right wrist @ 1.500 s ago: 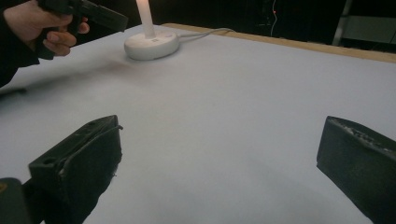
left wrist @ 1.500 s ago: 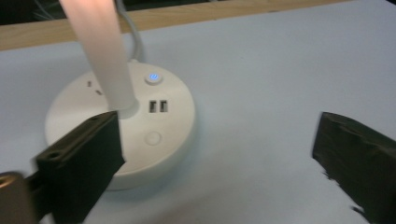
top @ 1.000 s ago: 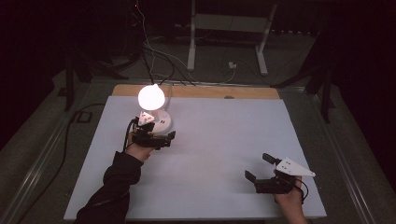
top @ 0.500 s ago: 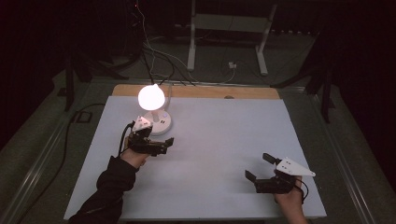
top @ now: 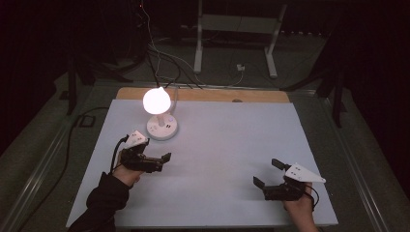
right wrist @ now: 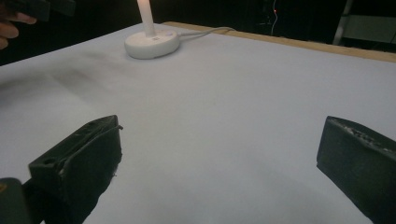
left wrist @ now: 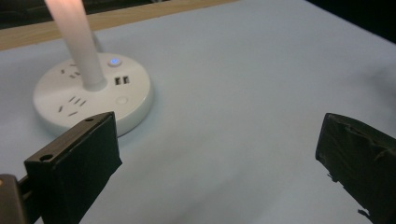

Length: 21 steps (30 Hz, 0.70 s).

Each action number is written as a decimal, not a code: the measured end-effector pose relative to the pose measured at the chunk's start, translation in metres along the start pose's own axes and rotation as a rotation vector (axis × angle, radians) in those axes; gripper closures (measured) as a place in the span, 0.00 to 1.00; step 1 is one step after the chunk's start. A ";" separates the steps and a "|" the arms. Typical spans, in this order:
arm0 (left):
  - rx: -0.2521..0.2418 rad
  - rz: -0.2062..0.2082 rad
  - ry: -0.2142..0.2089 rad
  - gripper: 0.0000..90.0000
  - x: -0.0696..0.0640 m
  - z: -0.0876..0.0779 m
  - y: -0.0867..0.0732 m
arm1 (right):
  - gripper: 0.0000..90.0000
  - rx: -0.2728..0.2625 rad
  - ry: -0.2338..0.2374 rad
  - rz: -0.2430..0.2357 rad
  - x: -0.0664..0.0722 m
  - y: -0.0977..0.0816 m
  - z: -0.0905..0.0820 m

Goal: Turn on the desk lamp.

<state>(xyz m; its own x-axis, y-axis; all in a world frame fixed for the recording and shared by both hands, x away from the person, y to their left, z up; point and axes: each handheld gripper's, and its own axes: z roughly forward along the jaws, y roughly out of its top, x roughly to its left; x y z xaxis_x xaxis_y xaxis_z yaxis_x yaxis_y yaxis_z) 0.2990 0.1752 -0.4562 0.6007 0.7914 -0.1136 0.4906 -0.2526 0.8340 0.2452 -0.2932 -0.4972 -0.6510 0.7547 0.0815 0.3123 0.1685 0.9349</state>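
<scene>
The lit lamp (top: 161, 126) stands just beyond the left gripper (top: 153, 162), far-left of its wide-open, empty jaws; the right gripper (top: 270, 180), equally open and empty, sits well apart.

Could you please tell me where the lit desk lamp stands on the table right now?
In the high view the lamp stands at the table's far left, just beyond the open left gripper, near the wooden back edge.
</scene>
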 end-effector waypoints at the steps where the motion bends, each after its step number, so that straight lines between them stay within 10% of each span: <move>1: 0.001 -0.001 0.005 0.00 0.000 -0.002 -0.002 | 0.00 0.000 0.000 0.000 0.000 0.000 0.000; 21: 0.037 0.029 -0.045 0.00 0.000 -0.029 -0.043 | 0.00 0.007 0.001 -0.001 0.001 0.000 0.001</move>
<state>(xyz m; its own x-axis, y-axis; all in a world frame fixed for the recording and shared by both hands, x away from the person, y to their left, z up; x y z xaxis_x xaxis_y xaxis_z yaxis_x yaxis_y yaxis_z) 0.2600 0.2026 -0.4760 0.6423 0.7578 -0.1150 0.4955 -0.2960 0.8166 0.2453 -0.2921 -0.4979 -0.6521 0.7539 0.0805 0.3163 0.1740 0.9326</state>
